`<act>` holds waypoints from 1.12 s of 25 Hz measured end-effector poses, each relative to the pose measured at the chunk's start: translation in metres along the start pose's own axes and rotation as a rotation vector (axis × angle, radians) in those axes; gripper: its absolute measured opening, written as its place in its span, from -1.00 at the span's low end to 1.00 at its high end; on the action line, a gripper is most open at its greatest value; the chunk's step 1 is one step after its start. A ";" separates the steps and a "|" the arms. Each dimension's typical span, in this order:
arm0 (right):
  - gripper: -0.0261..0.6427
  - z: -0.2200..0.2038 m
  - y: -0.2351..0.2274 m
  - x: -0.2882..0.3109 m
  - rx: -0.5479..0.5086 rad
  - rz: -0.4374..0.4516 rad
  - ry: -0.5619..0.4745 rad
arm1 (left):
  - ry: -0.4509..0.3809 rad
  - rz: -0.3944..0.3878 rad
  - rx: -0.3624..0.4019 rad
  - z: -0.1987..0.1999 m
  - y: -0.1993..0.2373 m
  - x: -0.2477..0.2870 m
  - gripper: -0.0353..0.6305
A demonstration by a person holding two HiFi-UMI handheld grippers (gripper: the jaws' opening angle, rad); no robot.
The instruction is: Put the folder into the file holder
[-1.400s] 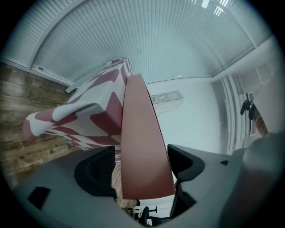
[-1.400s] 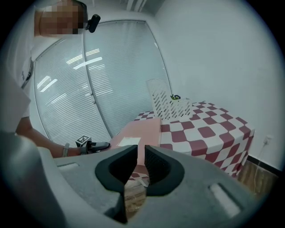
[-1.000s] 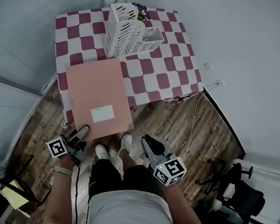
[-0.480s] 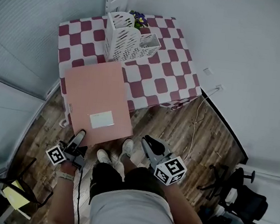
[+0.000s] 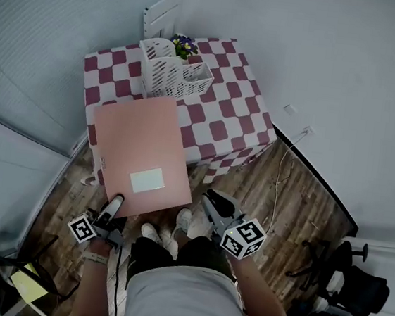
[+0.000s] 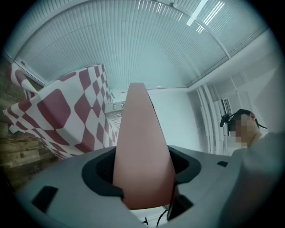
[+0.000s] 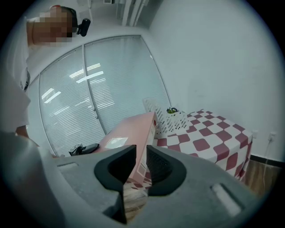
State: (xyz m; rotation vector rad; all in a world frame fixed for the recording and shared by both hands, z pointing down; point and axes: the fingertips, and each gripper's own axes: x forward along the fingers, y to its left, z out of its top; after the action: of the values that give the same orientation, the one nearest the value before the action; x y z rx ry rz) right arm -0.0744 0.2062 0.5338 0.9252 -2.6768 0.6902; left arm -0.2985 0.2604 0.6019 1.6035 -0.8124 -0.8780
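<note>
A pink folder with a white label lies slanted over the near edge of the checked table, its far edge just short of the white perforated file holder. My left gripper is shut on the folder's near left corner. In the left gripper view the folder fills the space between the jaws of that gripper. My right gripper hangs off the folder's near right corner, apart from it. Its jaws are opening by a narrow slit with nothing between them; beyond them are the folder and the holder.
A small pot of purple and yellow flowers stands behind the holder. A white cable runs over the wooden floor to the wall at right. An office chair is at lower right and a dark stand with a yellow item at lower left. My shoes are under the folder's near edge.
The folder's near end has come up and toward me with the left gripper at its corner. The right gripper has stayed about where it was.
</note>
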 end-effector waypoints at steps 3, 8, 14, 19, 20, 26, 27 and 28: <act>-0.73 0.014 -0.008 -0.007 0.020 0.000 -0.041 | 0.018 -0.033 0.016 -0.004 -0.016 0.014 -0.04; -0.58 0.042 -0.021 -0.016 0.097 0.031 -0.112 | 0.057 -0.071 0.024 -0.013 -0.039 0.038 -0.05; -0.14 0.062 -0.044 -0.021 0.270 0.116 -0.151 | 0.125 -0.134 0.032 -0.034 -0.064 0.074 -0.05; -0.02 0.072 -0.068 -0.023 0.406 0.186 -0.168 | 0.195 -0.197 0.017 -0.053 -0.076 0.106 -0.05; -0.01 0.074 -0.072 -0.024 0.429 0.208 -0.177 | 0.210 -0.210 0.016 -0.057 -0.078 0.114 -0.05; 0.03 0.092 -0.088 -0.046 0.553 0.380 -0.242 | 0.296 -0.262 -0.011 -0.077 -0.091 0.152 -0.05; 0.03 0.094 -0.090 -0.050 0.559 0.411 -0.245 | 0.319 -0.274 0.001 -0.082 -0.094 0.159 -0.05; 0.03 0.096 -0.093 -0.054 0.560 0.437 -0.249 | 0.344 -0.290 0.028 -0.086 -0.096 0.167 -0.05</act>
State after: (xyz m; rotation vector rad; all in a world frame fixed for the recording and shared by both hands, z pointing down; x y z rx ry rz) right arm 0.0204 0.1226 0.4647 0.5480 -2.9954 1.5721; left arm -0.1353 0.1759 0.4985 1.8615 -0.3573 -0.7611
